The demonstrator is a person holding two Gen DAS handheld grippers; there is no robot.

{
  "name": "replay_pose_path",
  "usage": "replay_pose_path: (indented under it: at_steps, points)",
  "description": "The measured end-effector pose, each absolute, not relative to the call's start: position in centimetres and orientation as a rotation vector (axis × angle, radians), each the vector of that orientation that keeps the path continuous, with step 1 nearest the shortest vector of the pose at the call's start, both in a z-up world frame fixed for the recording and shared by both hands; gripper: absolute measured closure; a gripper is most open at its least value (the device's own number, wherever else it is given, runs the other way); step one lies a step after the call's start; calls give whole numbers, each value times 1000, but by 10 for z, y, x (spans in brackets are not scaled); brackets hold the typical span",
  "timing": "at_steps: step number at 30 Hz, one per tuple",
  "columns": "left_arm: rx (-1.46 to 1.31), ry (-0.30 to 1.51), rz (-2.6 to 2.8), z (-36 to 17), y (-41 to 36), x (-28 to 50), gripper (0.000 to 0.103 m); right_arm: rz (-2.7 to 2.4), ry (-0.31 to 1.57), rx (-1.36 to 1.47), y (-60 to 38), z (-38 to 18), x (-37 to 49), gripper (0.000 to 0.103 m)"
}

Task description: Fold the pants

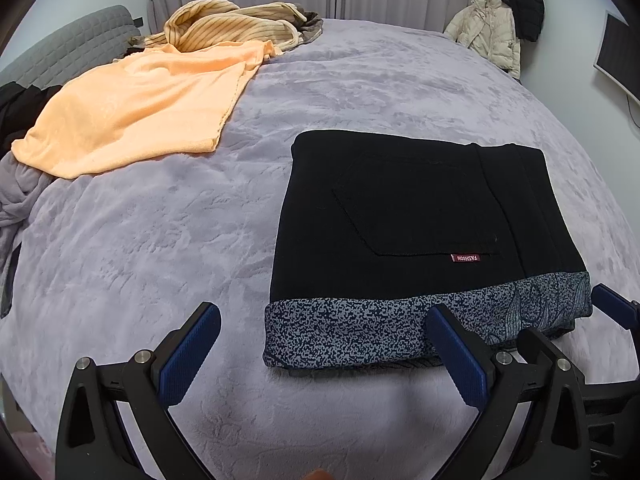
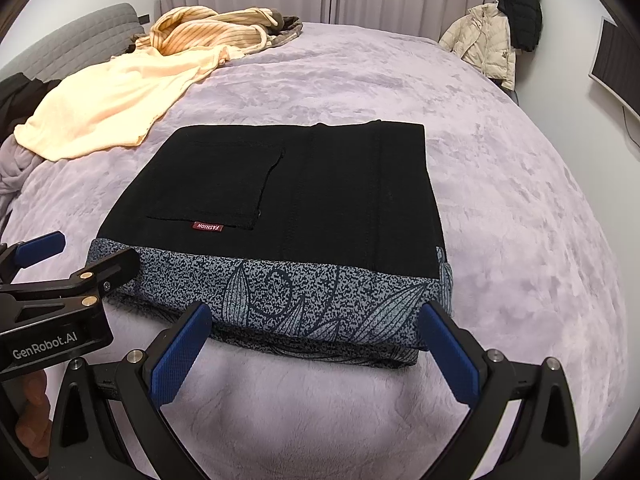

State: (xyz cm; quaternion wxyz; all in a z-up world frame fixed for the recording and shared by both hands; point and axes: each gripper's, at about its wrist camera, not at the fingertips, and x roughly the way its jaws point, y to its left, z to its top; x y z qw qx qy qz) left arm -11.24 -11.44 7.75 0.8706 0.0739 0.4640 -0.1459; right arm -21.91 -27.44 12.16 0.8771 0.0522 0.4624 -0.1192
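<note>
The black pants lie folded into a flat rectangle on the lilac bedspread, with a grey speckled patterned band along the near edge and a red "FASHION" tag by the back pocket. They also show in the right wrist view. My left gripper is open and empty, just in front of the fold's near left corner. My right gripper is open and empty, straddling the near edge of the fold without holding it. The right gripper's fingers also show at the left wrist view's right edge.
An orange towel and a striped yellow garment lie at the bed's far left. A grey headboard is behind them. Jackets hang at the far right wall by a monitor. Curtains are at the back.
</note>
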Motion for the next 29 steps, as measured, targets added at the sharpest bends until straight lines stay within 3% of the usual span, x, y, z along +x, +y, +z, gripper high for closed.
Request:
replay_pose_path:
  at_steps: [29]
  points:
    - [172, 929, -299, 86, -122, -119, 0, -231, 950, 126, -282, 123, -223, 0]
